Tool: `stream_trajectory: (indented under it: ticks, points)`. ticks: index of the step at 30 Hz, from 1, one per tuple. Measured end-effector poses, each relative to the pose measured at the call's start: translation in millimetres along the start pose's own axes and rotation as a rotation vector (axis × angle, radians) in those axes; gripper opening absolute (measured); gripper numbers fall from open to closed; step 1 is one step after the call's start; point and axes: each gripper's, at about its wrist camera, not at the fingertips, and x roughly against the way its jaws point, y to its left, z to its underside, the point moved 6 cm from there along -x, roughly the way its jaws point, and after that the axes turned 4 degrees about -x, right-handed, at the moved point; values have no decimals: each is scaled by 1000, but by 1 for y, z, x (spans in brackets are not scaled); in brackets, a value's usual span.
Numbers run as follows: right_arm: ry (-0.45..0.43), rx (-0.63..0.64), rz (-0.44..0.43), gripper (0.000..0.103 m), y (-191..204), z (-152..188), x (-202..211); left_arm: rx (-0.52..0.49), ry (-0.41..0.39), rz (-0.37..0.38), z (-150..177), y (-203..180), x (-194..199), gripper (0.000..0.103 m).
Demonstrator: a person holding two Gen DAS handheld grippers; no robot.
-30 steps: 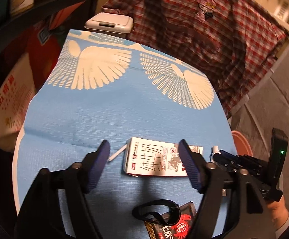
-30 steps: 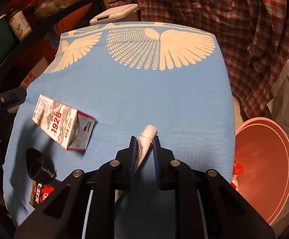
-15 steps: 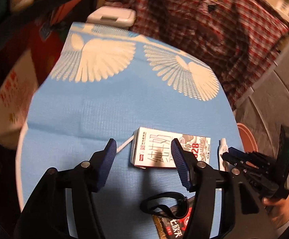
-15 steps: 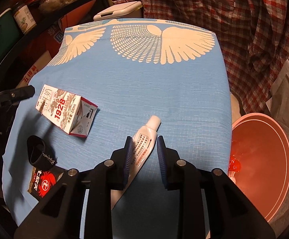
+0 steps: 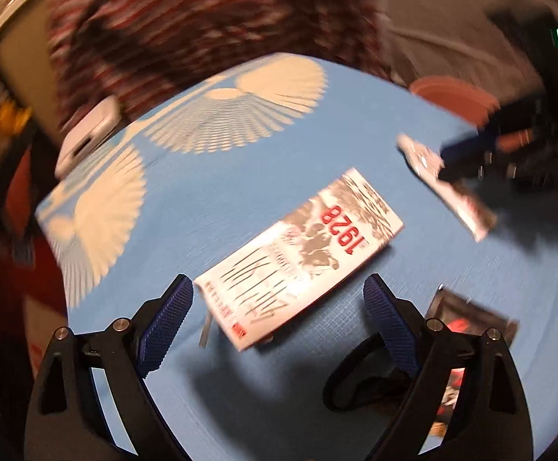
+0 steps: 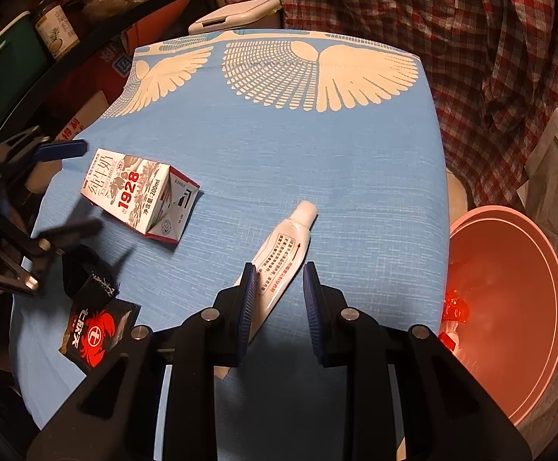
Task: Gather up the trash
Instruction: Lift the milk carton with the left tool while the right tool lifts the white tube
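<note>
Both tongs gape wider than before: right (image 6: pixel 279 288) released the tube (image 6: pixel 284 247), left (image 5: pixel 279 313) nears the carton (image 5: pixel 302 257).

We count one milk carton (image 6: pixel 136 196), marked 1928, lying at the left of the blue tablecloth (image 6: pixel 298 161). One white tube (image 6: pixel 282 257) near centre. One black snack packet (image 6: pixel 94 332) with a red crab print, near left. One black strap loop (image 6: pixel 86 272) just beside that packet. One pink basin (image 6: pixel 517 307) at the right, off the cloth, with red wrappers inside; their number we cannot tell. One white lidded box (image 6: pixel 236 15) at the far edge. One plaid shirt (image 6: pixel 432 19) far right. One jar (image 6: pixel 54 27) on the far-left shelf. Two grippers: left gripper (image 5: pixel 279 326), right gripper (image 6: pixel 280 299).
</note>
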Motion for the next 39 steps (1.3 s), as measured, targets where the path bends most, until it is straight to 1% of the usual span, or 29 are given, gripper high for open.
stream_trajectory:
  ticks: [3,7,9,10,13,14,15,16,17,18,20,23,25,26,27,29,31,32,33,34,35,36,39]
  points:
    - [3,-4,-6,26,0,2,0,-68,-2,2,-10,-6,-8,88]
    - [5,-3,-10,26,0,3,0,-75,-5,2,-18,-7,-17,88]
    - [5,-6,-13,27,0,3,-1,-42,-21,3,-19,-3,-16,88]
    - [6,-5,-14,27,1,3,-1,-11,-23,19,-20,0,-17,88]
    - [5,-1,-10,27,4,3,-3,58,2,58,-20,4,-25,88]
    - [5,1,-9,27,5,3,-3,96,26,73,-18,7,-29,82]
    - [4,4,-8,27,6,2,-3,131,45,82,-16,10,-32,71]
    - [4,7,-6,28,7,3,-3,187,71,87,-13,16,-34,66]
    - [2,11,0,28,8,2,-3,232,87,90,-9,21,-35,57]
    - [1,14,3,28,9,2,-4,275,98,92,-6,26,-36,51]
    - [1,17,8,28,11,1,-5,404,115,109,3,38,-32,50]
    - [0,21,20,28,12,1,-6,500,126,98,15,46,-24,50]
    - [-1,28,29,28,13,1,-6,513,133,81,22,46,-18,52]
    - [-2,34,36,28,14,1,-6,517,137,74,26,44,-17,60]
    - [-3,36,40,28,14,2,-6,525,140,66,30,44,-15,64]
    - [-4,40,48,28,15,2,-7,528,151,64,35,43,-15,64]
    - [-7,41,58,26,16,2,-8,522,168,50,41,40,-13,64]
    - [-8,43,62,26,16,2,-8,524,169,43,44,40,-13,59]
    - [-11,47,69,23,16,2,-8,533,165,52,46,40,-12,51]
    - [-17,53,75,20,17,2,-7,544,159,53,46,42,-11,50]
    - [-23,55,80,8,17,1,-6,553,151,45,46,44,-9,50]
    - [-26,56,75,0,17,1,-5,560,145,33,46,46,-8,50]
    - [-37,58,51,0,21,0,1,595,115,15,45,51,4,50]
